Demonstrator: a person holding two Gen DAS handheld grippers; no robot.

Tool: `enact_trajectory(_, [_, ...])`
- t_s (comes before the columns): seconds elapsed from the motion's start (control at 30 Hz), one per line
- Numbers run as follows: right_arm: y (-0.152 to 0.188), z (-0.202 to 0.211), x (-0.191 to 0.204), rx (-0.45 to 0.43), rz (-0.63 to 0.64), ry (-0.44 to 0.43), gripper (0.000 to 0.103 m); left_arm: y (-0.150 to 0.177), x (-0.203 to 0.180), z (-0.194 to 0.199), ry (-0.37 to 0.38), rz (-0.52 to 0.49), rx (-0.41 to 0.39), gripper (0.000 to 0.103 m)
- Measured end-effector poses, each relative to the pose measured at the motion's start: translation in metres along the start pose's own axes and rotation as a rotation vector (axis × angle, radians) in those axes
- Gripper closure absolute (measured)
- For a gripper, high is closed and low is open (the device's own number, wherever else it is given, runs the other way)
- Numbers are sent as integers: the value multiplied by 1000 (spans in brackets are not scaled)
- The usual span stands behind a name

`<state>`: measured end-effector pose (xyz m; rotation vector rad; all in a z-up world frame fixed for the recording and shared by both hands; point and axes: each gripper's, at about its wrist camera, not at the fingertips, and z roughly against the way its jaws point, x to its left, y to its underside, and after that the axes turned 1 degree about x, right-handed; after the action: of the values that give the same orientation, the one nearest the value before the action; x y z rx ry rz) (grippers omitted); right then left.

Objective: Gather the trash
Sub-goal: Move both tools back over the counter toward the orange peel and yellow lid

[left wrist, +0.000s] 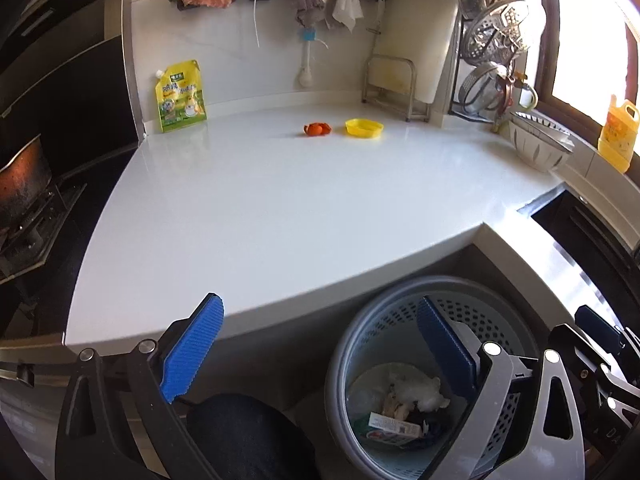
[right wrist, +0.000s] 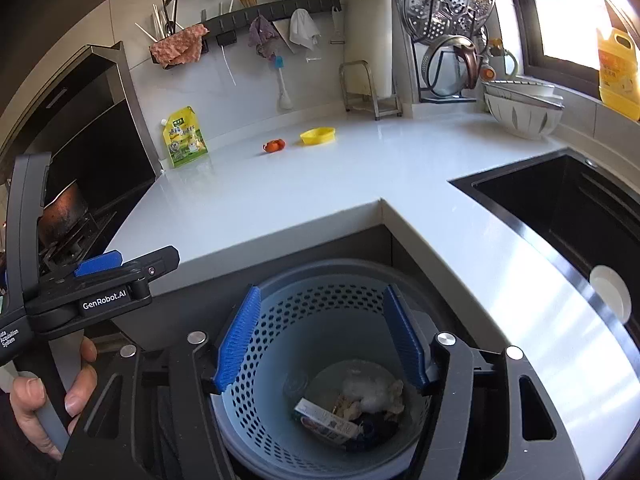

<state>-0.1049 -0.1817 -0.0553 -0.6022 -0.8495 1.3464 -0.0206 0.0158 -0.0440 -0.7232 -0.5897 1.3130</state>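
Observation:
A blue perforated trash basket (right wrist: 280, 312) stands on the floor below the counter corner; it also shows in the left wrist view (left wrist: 384, 320). Inside lie a small carton (right wrist: 326, 420), crumpled white tissue (right wrist: 368, 394) and other scraps. My right gripper (right wrist: 320, 336) is open and empty, right over the basket mouth. My left gripper (left wrist: 320, 344) is open and empty, above the counter's front edge and the basket. On the white counter (left wrist: 280, 200) lie an orange peel piece (left wrist: 317, 129) and a yellow lid (left wrist: 363, 126). A yellow-green pouch (left wrist: 180, 96) leans on the back wall.
A stove with a dark pan (right wrist: 60, 212) is at the left. A black sink (right wrist: 560, 216) is at the right, with bowls (right wrist: 520, 108), a pot rack (right wrist: 452, 20) and a yellow bottle (right wrist: 618, 72) behind it. Cloths hang on a wall rail (right wrist: 272, 8).

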Motion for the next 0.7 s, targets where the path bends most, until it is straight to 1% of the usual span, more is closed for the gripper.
enact_trajectory(0.03, [-9, -3, 1, -10, 10, 11, 30, -8, 2, -1, -8, -3, -12, 7])
enact_trajectory(0.13, [-36, -13, 2, -28, 31, 16, 25, -35, 8, -4, -40, -13, -51, 6])
enact_trajectory(0.23, [-64, -27, 2, -39, 49, 7, 21, -61, 15, -11, -54, -8, -78, 6])
enact_trajectory(0.43, [-115, -68, 6, -21, 89, -23, 20, -107, 27, -39, -64, -1, -107, 6])
enact_trajectory(0.6, [-154, -115, 0, 11, 105, -42, 20, -143, 38, -75, -50, 12, -95, 6])
enact_trajectory(0.7, [-174, -148, -9, 40, 102, -46, 20, -163, 42, -102, -59, 19, -81, 6])
